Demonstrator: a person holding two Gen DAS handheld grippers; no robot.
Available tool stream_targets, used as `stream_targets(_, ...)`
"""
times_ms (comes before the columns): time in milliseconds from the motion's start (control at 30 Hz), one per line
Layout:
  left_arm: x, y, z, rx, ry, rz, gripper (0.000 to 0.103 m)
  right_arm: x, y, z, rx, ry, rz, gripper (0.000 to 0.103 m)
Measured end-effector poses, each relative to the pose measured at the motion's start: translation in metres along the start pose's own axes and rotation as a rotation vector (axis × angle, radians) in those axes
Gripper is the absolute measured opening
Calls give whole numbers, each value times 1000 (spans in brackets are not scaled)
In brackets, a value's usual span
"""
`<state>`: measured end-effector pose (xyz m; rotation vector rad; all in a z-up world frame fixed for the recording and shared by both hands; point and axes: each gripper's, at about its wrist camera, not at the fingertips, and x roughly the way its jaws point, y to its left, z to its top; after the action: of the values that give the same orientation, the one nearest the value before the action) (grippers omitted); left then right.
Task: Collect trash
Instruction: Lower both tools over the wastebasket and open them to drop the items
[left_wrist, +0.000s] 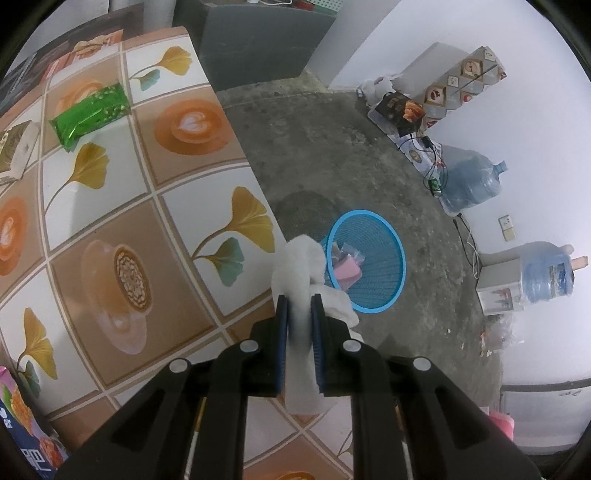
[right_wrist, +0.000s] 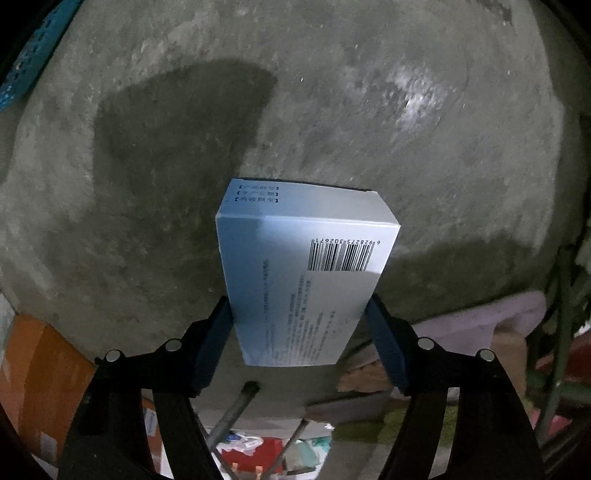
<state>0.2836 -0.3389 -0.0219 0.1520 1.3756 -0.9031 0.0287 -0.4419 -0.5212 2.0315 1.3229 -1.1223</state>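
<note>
Patterned tablecloth edging bare concrete floor, blue mesh basket standing on floor beside table, right gripper spread wide around white barcoded box over floor, left gripper pinched nearly closed on crumpled white tissue above table edge, green wrapper lying on table

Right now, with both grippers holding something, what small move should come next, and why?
Probably carry the left gripper out over the blue mesh basket before letting go: its crumpled white tissue hangs at the table edge, short of the basket's opening.
</note>
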Motion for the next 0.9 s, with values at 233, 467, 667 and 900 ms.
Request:
stream_targets(233, 5, -21, -3, 39, 5, -15, 12, -60, -22, -9, -257, -68, 13, 68)
stream_targets(467, 32, -78, -1, 135, 47, -39, 12, -189, -47, -50, -624, -313, 100, 68)
stream_targets(667, 84, -140, 15, 212, 102, -44, 12, -308, -49, -78, -767, -635, 292, 68)
stream_targets(900, 151, -201, 39, 260, 124, -29, 12, -361, -4, -73, -831, -828, 372, 68)
